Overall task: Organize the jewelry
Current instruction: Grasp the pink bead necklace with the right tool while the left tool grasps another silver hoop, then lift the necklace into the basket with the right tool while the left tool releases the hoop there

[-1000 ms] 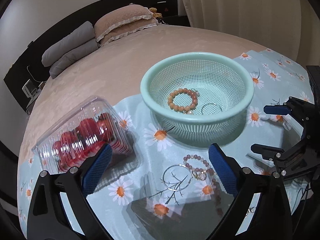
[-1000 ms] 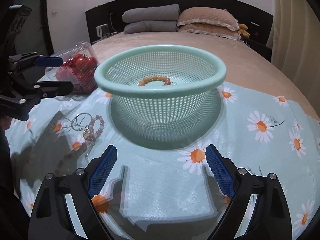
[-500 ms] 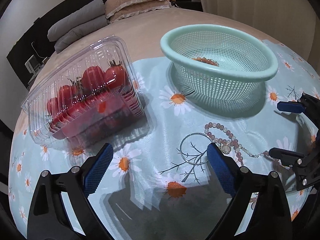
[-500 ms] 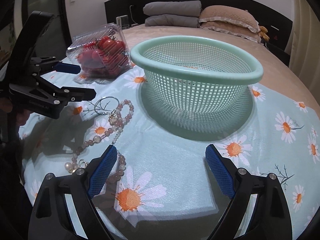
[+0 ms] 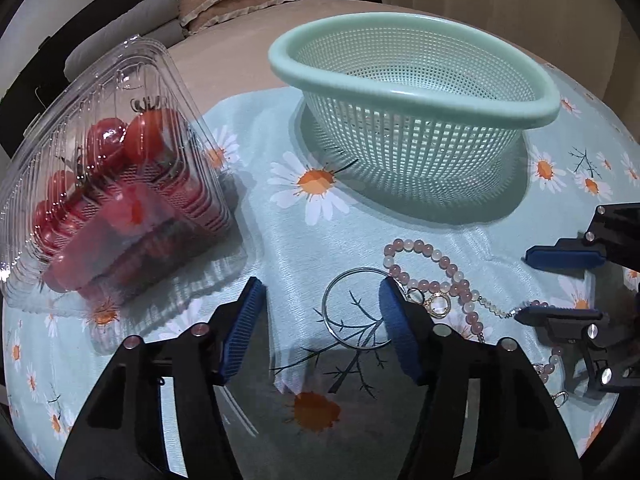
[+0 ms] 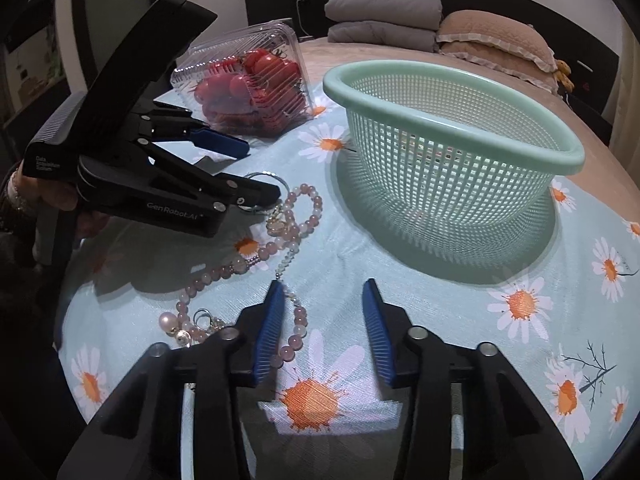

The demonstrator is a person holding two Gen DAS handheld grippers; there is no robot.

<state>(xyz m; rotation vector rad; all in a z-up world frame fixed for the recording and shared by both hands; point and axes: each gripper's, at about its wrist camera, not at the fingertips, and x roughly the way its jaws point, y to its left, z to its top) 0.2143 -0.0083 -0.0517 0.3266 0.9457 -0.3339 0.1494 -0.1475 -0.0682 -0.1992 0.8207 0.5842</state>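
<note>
1. Surface: bed, covered by a daisy-print cloth. No desk in view.
2. Basket, mint green, perforated, upright on the cloth behind the jewelry; its contents are not readable from this low angle.
3. Pink bead necklace, loose and looped on the cloth in front of the basket, tangled with a gold pendant and lying against a silver bangle.
4. Left gripper: jaws have just been closing, now part-way apart, astride the bangle's rim; the pads do not press on it.
5. Right gripper: jaws have just been closing, now narrow but apart; the bead strand runs along the left finger's inner face, nothing clamped.
6. Tomato box, clear plastic, just left of the jewelry.
7. Risks, as judged:
   a. Bangle lies flat and thin; the pads may slide over it or pinch cloth instead.
   b. Lifting either piece may drag the other, since strand, pendant and bangle touch.
   c. A grip on a single bead may slip, or strain the string.
   d. The two grippers work close together and may collide.
</note>
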